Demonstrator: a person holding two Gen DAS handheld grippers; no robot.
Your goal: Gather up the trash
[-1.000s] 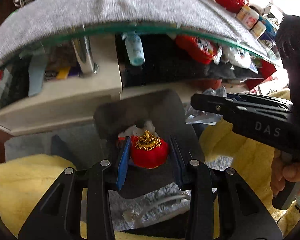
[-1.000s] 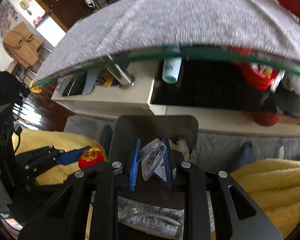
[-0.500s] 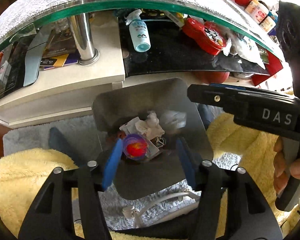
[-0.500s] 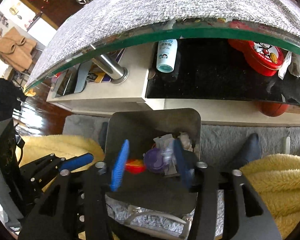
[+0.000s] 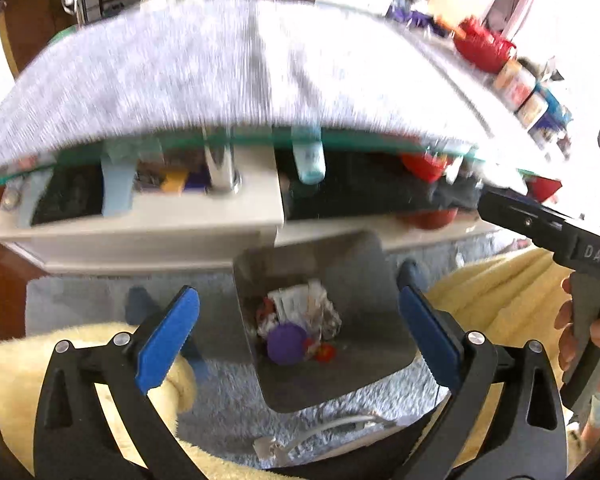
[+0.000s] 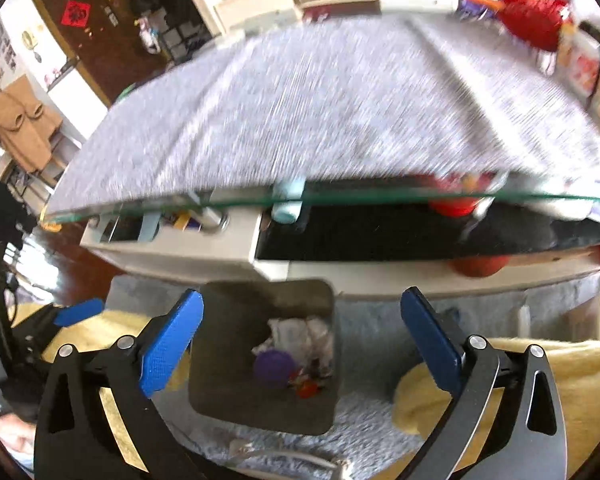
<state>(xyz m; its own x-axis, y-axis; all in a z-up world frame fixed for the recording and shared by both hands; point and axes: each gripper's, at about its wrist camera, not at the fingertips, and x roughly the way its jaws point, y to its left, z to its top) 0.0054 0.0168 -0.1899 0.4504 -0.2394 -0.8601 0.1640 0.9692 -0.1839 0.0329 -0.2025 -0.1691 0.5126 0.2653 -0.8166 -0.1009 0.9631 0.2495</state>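
Drop step judged done. Left claw [image 5: 298, 330] and right claw [image 6: 300, 332] are opening, jaws wide apart, nothing btwn pads. Trash, incl. purple ball [image 5: 287, 343] and crumpled paper [image 5: 300, 304], is seen below both claws inside bin [image 5: 364, 264]. Next: table [image 6: 340, 112] ahead to be checked for more trash.

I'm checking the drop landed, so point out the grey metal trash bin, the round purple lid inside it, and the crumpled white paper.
Grey metal trash bin [image 5: 364, 264]: left wrist view, bare far inner wall.
Round purple lid [image 5: 287, 343]: left wrist view, middle of its top.
Crumpled white paper [image 6: 296, 330]: right wrist view, middle of the wad.
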